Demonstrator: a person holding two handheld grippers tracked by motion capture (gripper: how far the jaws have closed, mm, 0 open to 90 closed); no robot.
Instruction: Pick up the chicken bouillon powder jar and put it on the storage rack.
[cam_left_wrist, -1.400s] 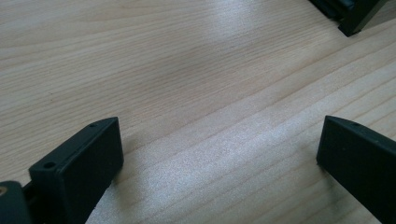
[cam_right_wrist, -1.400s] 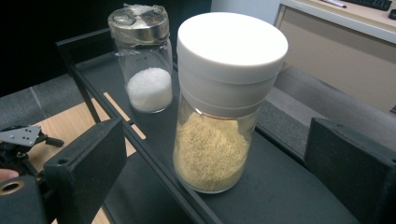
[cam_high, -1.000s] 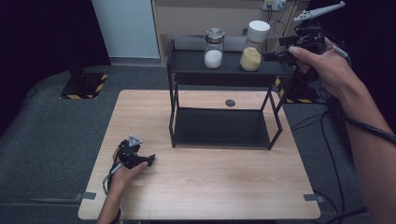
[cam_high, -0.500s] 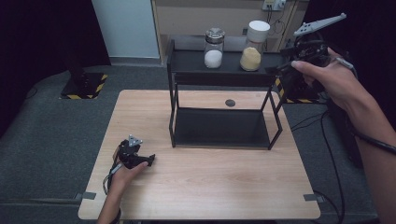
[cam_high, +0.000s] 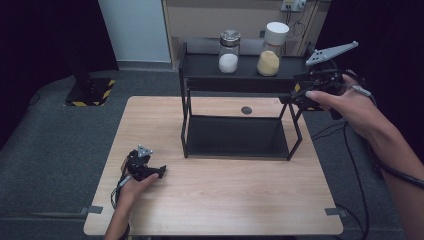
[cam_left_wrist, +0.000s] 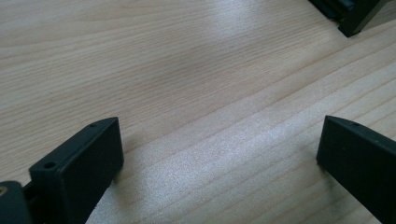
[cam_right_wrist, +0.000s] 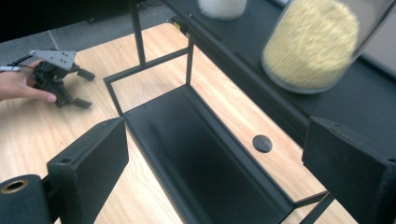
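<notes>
The right gripper (cam_high: 300, 95) hovers with fingers released and empty beside the glass jar of yellow grain (cam_high: 269, 56) on the black metal shelf's (cam_high: 240, 80) top tier; I'd approach level, straddling the jar low. A white-filled jar (cam_high: 228, 56) stands near, and the left gripper (cam_high: 150, 170) rests, fingers released, on the open wooden worktop (cam_high: 225, 190).

- Your table (cam_high: 225, 200) is pale wood with a fine grain.
- The rack (cam_high: 235, 135) is black.
- One jar (cam_high: 268, 42) holds yellow grains under a white lid; the other jar (cam_high: 229, 51) holds white powder.
- Your grippers' jaws are black.
- A floor plate (cam_high: 92, 92) carries yellow-and-black stripes.
</notes>
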